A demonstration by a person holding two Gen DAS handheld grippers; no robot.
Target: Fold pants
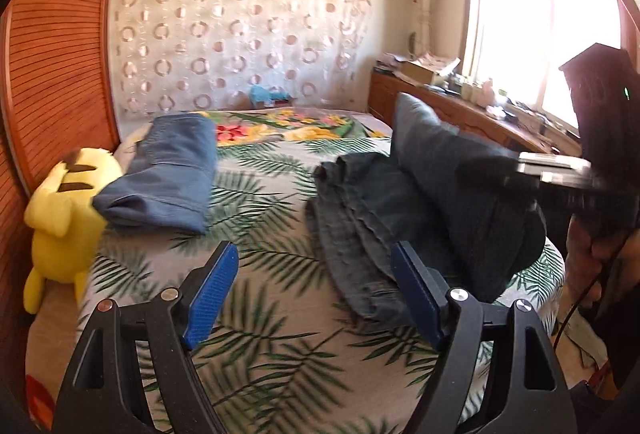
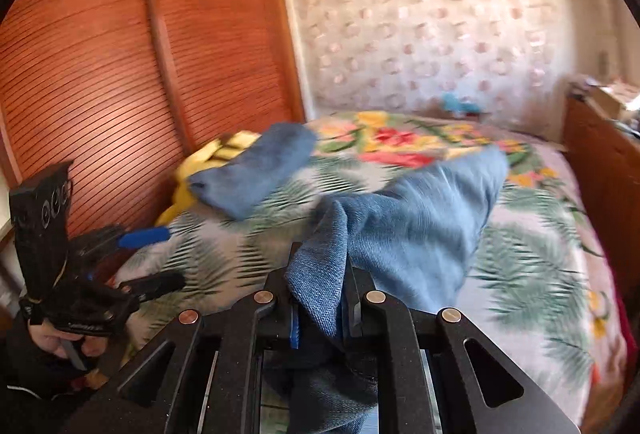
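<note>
Pants (image 2: 420,218) hang clamped in my right gripper (image 2: 320,310) above the bed (image 1: 280,374) — my left gripper (image 1: 316,294) gapes empty beside them.

The left wrist view was taken from just behind the open blue-padded left gripper (image 1: 312,294), angled down over the palm-leaf-printed bed cover (image 1: 272,362). The right wrist view was aimed likewise from behind the right gripper (image 2: 320,310). The folded blue denim pants (image 1: 168,170) ahead of both tongs were shared.
</note>
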